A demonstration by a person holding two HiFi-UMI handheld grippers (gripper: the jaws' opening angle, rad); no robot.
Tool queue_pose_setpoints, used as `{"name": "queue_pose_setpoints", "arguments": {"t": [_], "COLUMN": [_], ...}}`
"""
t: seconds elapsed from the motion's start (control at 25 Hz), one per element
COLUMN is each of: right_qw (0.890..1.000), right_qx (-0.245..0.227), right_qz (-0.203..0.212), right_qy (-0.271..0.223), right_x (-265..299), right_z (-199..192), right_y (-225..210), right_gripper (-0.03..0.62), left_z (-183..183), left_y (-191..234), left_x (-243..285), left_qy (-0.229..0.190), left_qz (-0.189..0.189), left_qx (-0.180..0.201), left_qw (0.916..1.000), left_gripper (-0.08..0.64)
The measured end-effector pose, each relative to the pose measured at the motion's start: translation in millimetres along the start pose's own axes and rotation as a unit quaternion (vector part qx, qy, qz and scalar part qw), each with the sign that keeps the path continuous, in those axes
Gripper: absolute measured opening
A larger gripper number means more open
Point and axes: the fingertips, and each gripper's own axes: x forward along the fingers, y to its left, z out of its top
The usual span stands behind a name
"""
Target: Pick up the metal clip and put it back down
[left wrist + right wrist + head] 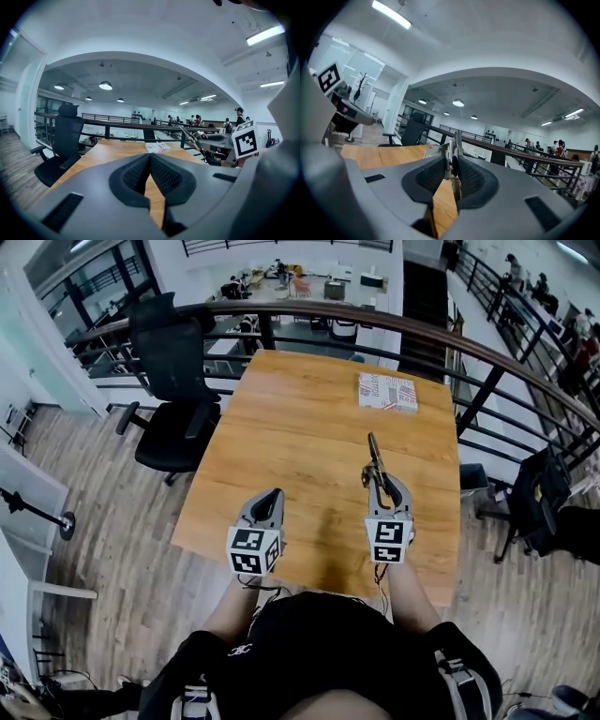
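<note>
A wooden table [281, 427] is seen from above, with a black chair [173, 381] off its edge at 10 o'clock and a printed packet [387, 392] lying near the far corner at 1 o'clock. The left gripper [272, 495] is held low at 7 o'clock, its jaws pressed together with nothing between them, as its own view confirms [150, 157]. The right gripper [375, 476] is held at 5 o'clock, and its jaws are pinched on the metal clip [374, 451], which sticks out past the tips towards 12 o'clock. In the right gripper view [452, 165] the clip [453, 147] is seen edge-on, upright between the pads, with its spring showing. The clip appears to be carried just clear of the table, though contact cannot be ruled out. Several risks are judged from here. Only a thin strip of metal is gripped, so the clip could be twisted or slid out of the pads if its far tip is brought onto the wood first. If the jaws are parted while the clip is clear of the table, it could be dropped, bounced, and sent skidding towards the near edge at 3 o'clock. The packet is well apart and is unlikely to be struck.
</note>
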Motion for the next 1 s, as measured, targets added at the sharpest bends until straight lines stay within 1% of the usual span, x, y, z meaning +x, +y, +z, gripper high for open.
{"name": "queue_pose_setpoints", "arguments": {"t": [0.12,0.2,0.32,0.48,0.6,0.68,0.8,1.0], "right_qw": [0.999,0.996,0.991,0.98,0.975,0.972,0.968,0.953], "right_qx": [-0.029,-0.051,-0.085,-0.123,-0.126,-0.124,-0.134,-0.166], "right_qz": [0.003,0.012,0.035,0.07,0.086,0.095,0.107,0.13], "right_qy": [0.043,0.069,0.098,0.137,0.163,0.173,0.183,0.216], "right_x": [13,19,25,27,31,33,37,37], "right_z": [-26,-44,-74,-116,-141,-150,-159,-199], "right_y": [13,25,47,75,88,98,110,129], "right_gripper": [0.1,0.1,0.1,0.1,0.1,0.1,0.1,0.101], "left_z": [-3,-5,-10,-15,-20,-23,-27,-39], "left_y": [13,20,28,36,44,51,61,68], "left_x": [-9,-15,-24,-36,-46,-54,-69,-85], "left_qy": [0.0,0.0,0.002,0.004,0.004,0.006,0.01,0.012], "left_qz": [0.019,0.031,0.043,0.06,0.073,0.084,0.103,0.125], "left_qx": [-0.005,-0.01,-0.015,-0.022,-0.026,-0.03,-0.039,-0.05], "left_qw": [0.9998,0.9995,0.9989,0.998,0.997,0.996,0.9939,0.9909], "left_gripper": [0.018,0.018,0.018,0.018,0.018,0.018,0.018,0.018]}}
